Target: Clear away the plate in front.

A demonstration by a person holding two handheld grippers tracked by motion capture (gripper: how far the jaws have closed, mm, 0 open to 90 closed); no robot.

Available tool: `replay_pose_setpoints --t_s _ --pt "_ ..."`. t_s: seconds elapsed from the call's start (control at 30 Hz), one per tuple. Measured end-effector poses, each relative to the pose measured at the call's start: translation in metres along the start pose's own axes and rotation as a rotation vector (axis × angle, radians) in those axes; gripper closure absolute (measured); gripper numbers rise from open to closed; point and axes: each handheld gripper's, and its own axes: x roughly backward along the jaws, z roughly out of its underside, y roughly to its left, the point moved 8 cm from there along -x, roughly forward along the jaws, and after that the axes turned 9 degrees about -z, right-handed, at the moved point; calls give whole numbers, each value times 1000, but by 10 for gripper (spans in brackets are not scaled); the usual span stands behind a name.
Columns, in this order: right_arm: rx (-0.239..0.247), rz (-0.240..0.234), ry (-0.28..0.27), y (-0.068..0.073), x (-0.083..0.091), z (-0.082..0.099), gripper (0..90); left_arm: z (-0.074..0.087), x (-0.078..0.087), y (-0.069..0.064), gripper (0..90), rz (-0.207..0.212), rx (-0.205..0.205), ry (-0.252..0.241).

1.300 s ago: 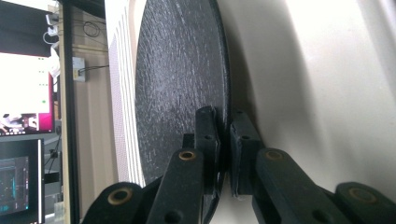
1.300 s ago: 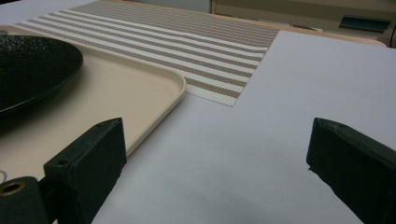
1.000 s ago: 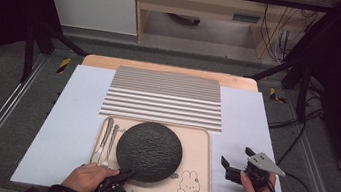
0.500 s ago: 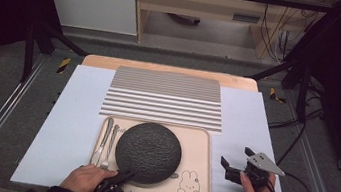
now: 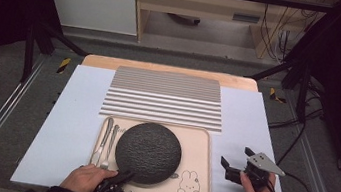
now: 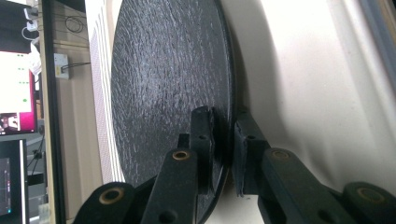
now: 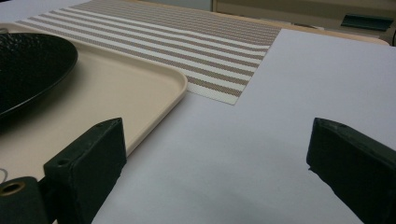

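**Left claw clamped on plate rim; lift not begun**

Step in hand: grasp of the dark plate (image 5: 148, 151). In the left gripper view the left gripper (image 6: 223, 140) has one jaw on top of the plate's textured face and the other beneath its rim, pads pressing the near edge with the rim pinched between them. The plate sits on the beige tray (image 5: 202, 146), nearest the person's side, directly ahead of that claw. The left hand (image 5: 85, 179) wraps the gripper body at the table's near edge.

Right gripper (image 5: 235, 167) rests on the pale blue mat (image 5: 70, 112) just to the right of the tray, jaws wide apart, nothing between them (it looks idle for now).

Next move, as a judgement: a lift on a one-edge pinch, so the far side of the plate will tend to sag; keep the wrist level and raise slowly, clearing the tray lip. The striped placemat (image 5: 166, 97) beyond the tray, well ahead of both claws, is the likely destination.

Left of the plate, beside the left claw, lie a knife (image 5: 103, 139) and fork (image 5: 110, 144), close enough to be nudged.

Hard to make out: the left claw's tips in the high view are hidden by the hand and the plate's edge. Whether the plate has cleared the tray floor I cannot tell. A small rabbit drawing (image 5: 190, 183) marks the tray's near right corner.
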Motion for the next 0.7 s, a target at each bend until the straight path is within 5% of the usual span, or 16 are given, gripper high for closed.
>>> replay_pose_setpoints --t_s 0.6,0.7 --pt "0 1 3 0 0 0 50 0 0 1 779 14 52 -7" --pt "0 1 3 0 0 0 50 0 1 5 695 -5 78 -7"
